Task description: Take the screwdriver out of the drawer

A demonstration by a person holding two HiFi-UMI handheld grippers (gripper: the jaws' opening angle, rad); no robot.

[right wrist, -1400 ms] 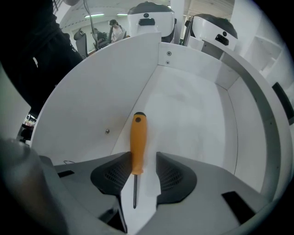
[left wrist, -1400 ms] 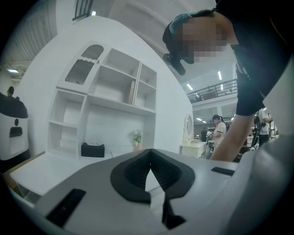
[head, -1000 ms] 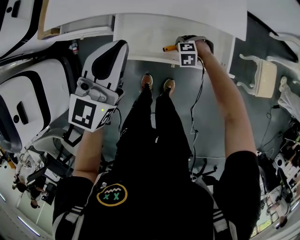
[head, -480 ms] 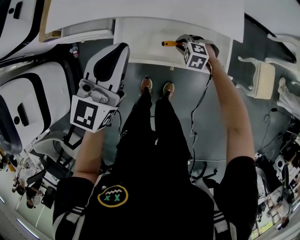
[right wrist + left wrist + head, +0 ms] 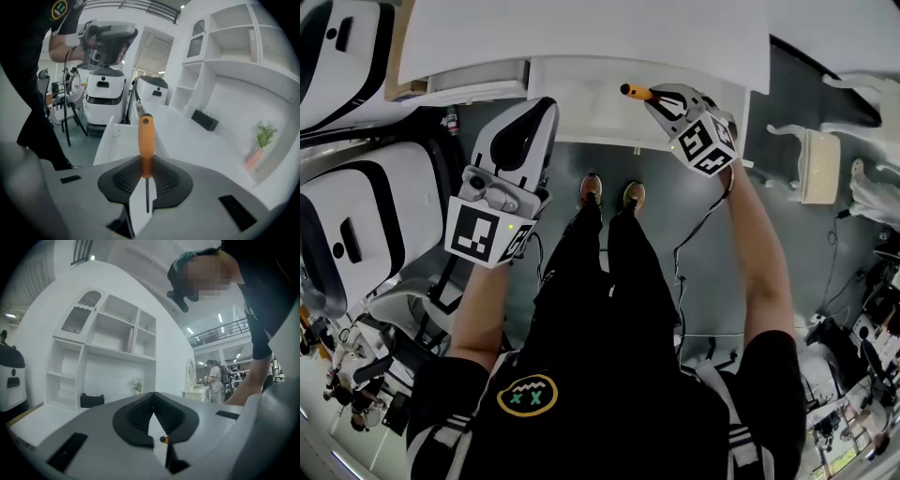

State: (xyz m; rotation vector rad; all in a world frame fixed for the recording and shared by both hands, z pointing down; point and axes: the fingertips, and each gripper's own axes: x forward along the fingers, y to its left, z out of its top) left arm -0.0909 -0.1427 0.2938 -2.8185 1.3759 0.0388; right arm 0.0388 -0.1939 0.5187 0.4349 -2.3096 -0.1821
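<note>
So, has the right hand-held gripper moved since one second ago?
Yes. The right hand-held gripper, shut on the screwdriver, has risen toward the camera: against the open drawer it looks larger, and it has turned.

The screwdriver [image 5: 146,143] has a smooth plastic handle and metal shaft; the drawer [image 5: 581,98] looks matt.

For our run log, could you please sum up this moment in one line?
right gripper: fingers shut on screwdriver, held over open drawer | left gripper: fingers shut, empty
</note>
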